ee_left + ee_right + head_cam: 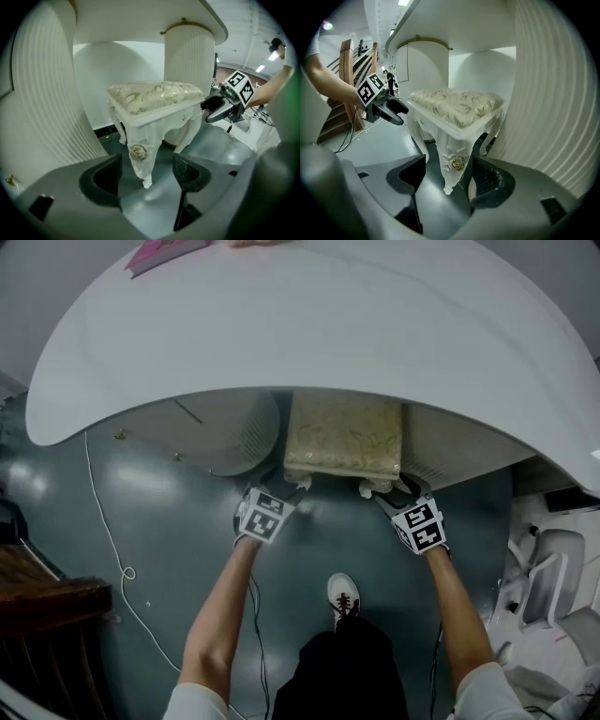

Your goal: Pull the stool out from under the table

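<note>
The stool has a cream floral cushion and carved white legs, and stands mostly under the white table. In the head view my left gripper is at its front left corner and my right gripper at its front right corner. In the left gripper view a front leg stands between the open jaws of the left gripper, with a gap on both sides. The right gripper view shows the other front leg between the right gripper's open jaws, untouched.
Ribbed white table pedestals flank the stool closely. A white cable trails over the grey floor at the left, by a wooden stair. A white chair stands at the right. The person's shoe is behind the grippers.
</note>
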{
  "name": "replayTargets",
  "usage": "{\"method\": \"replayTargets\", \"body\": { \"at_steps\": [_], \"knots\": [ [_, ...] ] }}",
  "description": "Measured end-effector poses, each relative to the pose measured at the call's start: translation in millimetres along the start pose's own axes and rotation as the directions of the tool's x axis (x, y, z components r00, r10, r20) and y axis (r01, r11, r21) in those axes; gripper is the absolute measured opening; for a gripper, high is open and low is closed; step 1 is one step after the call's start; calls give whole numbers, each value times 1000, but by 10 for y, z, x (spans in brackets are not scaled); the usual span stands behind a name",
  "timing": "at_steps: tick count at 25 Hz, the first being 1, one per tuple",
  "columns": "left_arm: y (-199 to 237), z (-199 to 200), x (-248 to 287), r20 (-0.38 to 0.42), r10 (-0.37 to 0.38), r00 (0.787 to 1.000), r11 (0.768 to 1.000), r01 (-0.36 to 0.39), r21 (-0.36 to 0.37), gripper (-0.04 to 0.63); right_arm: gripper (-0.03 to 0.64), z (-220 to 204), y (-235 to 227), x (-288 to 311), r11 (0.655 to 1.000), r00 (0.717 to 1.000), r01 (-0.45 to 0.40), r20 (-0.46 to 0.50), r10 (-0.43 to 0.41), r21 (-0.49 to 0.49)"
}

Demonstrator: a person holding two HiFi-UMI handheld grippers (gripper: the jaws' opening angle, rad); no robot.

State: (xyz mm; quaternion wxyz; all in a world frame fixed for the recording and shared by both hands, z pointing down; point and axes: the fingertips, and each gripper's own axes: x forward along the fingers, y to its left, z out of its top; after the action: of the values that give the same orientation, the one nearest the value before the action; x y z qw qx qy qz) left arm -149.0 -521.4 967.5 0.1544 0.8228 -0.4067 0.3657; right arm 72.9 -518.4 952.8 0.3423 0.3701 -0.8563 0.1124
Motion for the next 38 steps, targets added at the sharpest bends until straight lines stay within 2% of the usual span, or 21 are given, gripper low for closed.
{"method": "replayTargets", "body": {
  "at_steps": [7, 10, 13, 17, 21, 30, 34, 38],
  "knots": [
    [-9, 60, 219, 5, -18, 1000, 1000, 19, -2, 312, 300, -8, -97, 231, 1000, 1000, 28, 5, -28, 7],
    [49, 74, 209, 20, 1, 1000, 999, 0, -50, 239, 266, 4, -104, 230, 999, 999, 54, -11, -54, -10],
    [63, 24, 171, 13, 15, 1000, 997, -14, -78, 235, 262, -1, -29, 216, 998, 998, 57, -38, -58, -21],
    [-27, -39, 98, -4, 10, 1000, 997, -11, -73, 233, 263, -50, 51, 137, 998, 997, 57, -44, -57, 5],
    [-126, -156, -3, -8, 3, 1000, 997, -3, -81, 231, 262, -133, 180, 55, 998, 995, 55, -83, -57, -22],
    [-464, -613, -476, -55, -6, 998, 992, -1, -129, 230, 259, -459, 799, -291, 1000, 986, 18, -164, -19, -9],
    [-714, -955, -683, -97, -49, 994, 988, 34, -150, 230, 259, -613, 1141, -479, 1000, 982, -14, -188, 16, 13],
    [-916, -1168, -916, -119, -53, 991, 987, 34, -157, 230, 259, -743, 1414, -696, 999, 979, -29, -200, 32, 17]
  ]
}}
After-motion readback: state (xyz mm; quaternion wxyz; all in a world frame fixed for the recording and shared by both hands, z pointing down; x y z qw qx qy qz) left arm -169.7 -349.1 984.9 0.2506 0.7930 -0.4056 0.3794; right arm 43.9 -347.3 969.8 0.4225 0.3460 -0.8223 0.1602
